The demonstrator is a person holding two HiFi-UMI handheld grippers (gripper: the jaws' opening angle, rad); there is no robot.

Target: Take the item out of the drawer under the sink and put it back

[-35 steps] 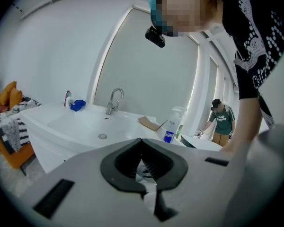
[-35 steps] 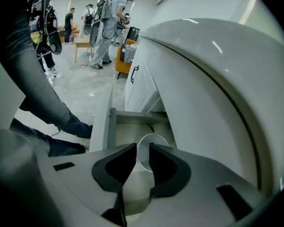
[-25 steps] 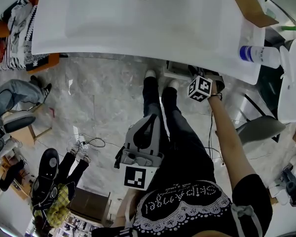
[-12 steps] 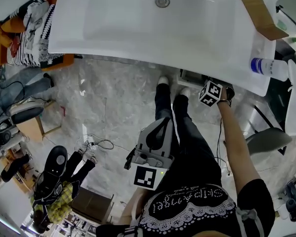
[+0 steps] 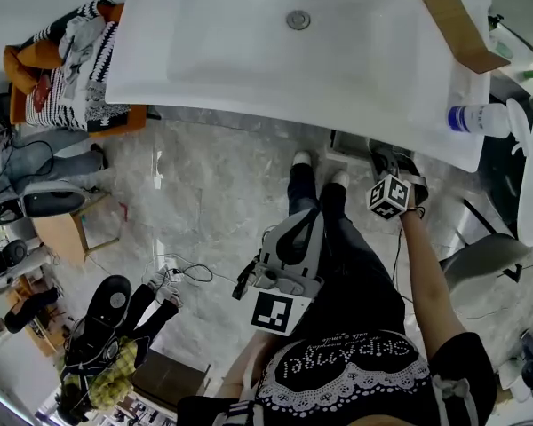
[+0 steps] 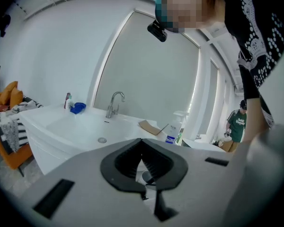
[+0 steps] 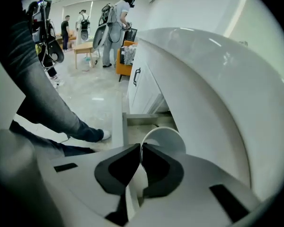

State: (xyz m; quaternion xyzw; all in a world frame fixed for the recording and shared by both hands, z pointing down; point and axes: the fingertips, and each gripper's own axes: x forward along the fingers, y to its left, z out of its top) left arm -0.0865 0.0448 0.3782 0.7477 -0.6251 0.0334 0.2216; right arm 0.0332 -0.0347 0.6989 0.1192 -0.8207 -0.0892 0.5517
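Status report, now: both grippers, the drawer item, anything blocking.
Right gripper jaws just closed, shut on white round item at its rim, over the open drawer. Left gripper shut, empty. Sink overhangs close beside it.

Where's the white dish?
Right gripper view: the white dish is pinched in the right gripper, whose jaws have just been closing, over the open drawer under the sink.

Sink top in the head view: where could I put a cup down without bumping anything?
The sink is bare across its basin around the drain and along the left rim, up to the blue item at the back corner. The right end is crowded: a cardboard piece and a white bottle sit there.
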